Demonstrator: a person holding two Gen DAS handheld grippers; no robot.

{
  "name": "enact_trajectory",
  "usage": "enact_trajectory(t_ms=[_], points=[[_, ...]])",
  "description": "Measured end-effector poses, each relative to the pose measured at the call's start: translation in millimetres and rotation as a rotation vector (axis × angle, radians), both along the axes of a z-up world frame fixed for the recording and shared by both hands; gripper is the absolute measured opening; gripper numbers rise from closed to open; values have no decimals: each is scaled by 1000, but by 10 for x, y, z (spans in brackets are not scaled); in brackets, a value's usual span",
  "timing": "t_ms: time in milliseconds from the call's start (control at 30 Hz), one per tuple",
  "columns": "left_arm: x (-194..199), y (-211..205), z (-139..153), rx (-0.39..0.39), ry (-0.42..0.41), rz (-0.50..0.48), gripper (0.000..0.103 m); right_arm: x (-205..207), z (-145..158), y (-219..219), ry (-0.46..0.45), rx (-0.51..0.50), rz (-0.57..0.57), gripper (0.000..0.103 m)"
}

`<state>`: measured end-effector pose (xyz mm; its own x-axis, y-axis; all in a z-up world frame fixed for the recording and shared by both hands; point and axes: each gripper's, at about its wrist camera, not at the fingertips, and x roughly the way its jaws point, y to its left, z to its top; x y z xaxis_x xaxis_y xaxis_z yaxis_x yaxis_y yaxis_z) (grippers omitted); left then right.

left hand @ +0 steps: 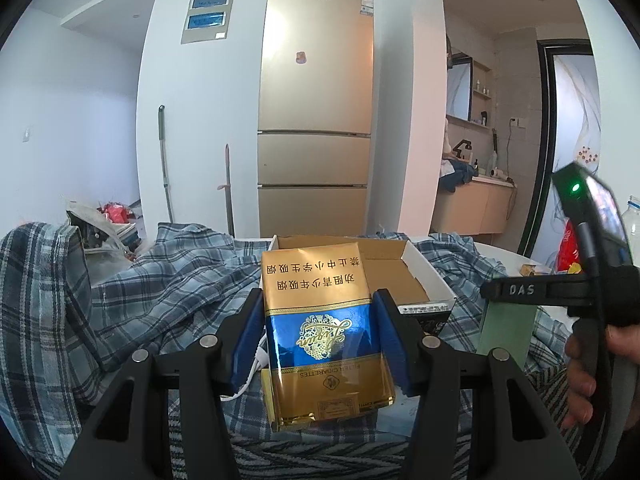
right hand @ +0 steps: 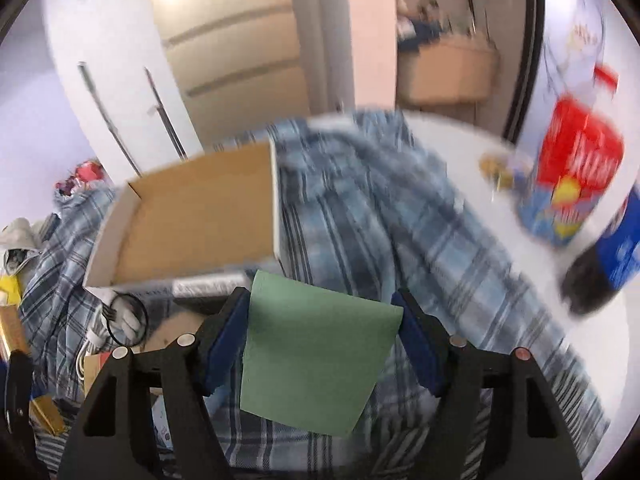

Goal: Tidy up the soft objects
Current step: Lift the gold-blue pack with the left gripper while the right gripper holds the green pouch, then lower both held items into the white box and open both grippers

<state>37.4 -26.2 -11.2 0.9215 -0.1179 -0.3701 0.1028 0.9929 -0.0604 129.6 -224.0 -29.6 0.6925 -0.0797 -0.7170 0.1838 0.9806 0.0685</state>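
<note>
My left gripper (left hand: 320, 298) is shut on a gold and blue cigarette pack (left hand: 316, 320), which stands upright between the blue pads (left hand: 246, 332). Behind it an open cardboard box (left hand: 428, 276) rests on a crumpled blue plaid shirt (left hand: 160, 280). My right gripper (right hand: 320, 296) is shut on a flat green soft pack (right hand: 316, 360), lifted above the plaid shirt (right hand: 380, 208) just right of the box (right hand: 200, 216). In the left wrist view the green pack (left hand: 506, 328) hangs at the right edge, beside a person's hand (left hand: 580, 364). The right wrist view is motion-blurred.
A dark cola bottle (right hand: 608, 264) and a red and blue canister (right hand: 572, 184) stand on the white table (right hand: 460, 140) at the right. A white cable (right hand: 92, 344) lies left of the box. A gold fridge (left hand: 316, 120) and a mop (left hand: 164, 160) stand behind.
</note>
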Motion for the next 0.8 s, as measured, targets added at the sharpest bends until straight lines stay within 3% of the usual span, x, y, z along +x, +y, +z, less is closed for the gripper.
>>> enact_trajectory(t_ms=[167, 267, 467, 567, 800], points=[[-45, -13, 13, 9, -28, -14, 57, -240, 156, 128, -207, -89, 122, 71], [-63, -33, 19, 15, -40, -22, 57, -338, 167, 186, -284, -118, 187, 71], [-41, 11, 8, -1, -25, -13, 57, -444, 215, 199, -326, -95, 232, 71], [-33, -19, 66, 35, -21, -19, 57, -480, 314, 154, -341, -86, 235, 71], [-171, -14, 409, 88, -125, -20, 57, -545, 672, 94, -400, -91, 254, 71]])
